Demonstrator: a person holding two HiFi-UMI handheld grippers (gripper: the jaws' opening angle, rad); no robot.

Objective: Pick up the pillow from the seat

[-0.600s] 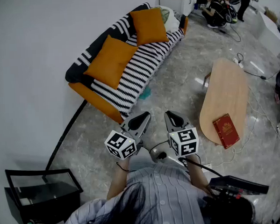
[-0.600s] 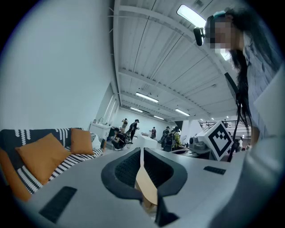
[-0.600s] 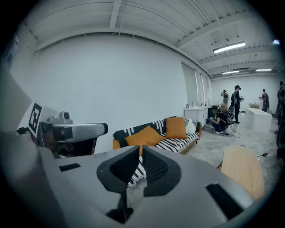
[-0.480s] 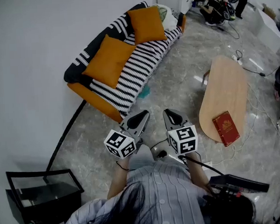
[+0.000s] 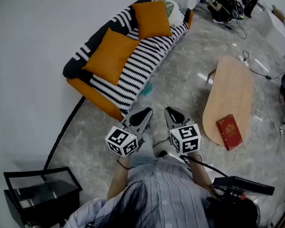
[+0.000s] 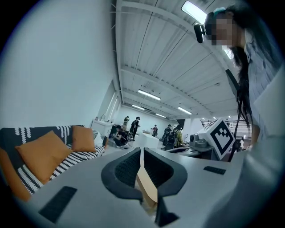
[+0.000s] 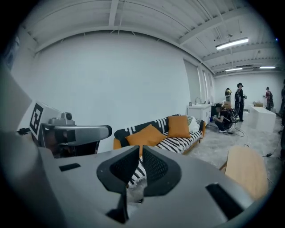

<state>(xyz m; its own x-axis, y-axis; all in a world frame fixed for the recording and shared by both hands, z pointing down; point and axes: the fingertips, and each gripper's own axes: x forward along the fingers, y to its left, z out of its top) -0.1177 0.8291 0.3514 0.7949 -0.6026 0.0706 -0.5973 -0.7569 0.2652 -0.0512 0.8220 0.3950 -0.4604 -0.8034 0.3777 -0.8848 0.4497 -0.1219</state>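
Observation:
Two orange pillows lie on a sofa [image 5: 135, 68] with a black-and-white striped cover. The near pillow [image 5: 112, 55] leans on the backrest; the far pillow [image 5: 151, 19] sits toward the sofa's other end. Both show in the left gripper view [image 6: 42, 153] [image 6: 83, 139] and the right gripper view [image 7: 144, 135] [image 7: 179, 126]. My left gripper [image 5: 145, 114] and right gripper [image 5: 170, 112] are held side by side over the floor, well short of the sofa. Each is shut with nothing between its jaws, as seen on the left gripper [image 6: 141, 151] and the right gripper [image 7: 140, 149].
An oval wooden coffee table [image 5: 231, 82] with a red book [image 5: 229, 133] stands to the right. A black glass stand [image 5: 39, 193] sits at the lower left by the wall. A small teal thing [image 5: 147, 89] lies beside the sofa. Cables run across the floor at right.
Both grippers stay shut and side by side. The head view has shifted slightly, so the sofa sits a little higher in the frame.

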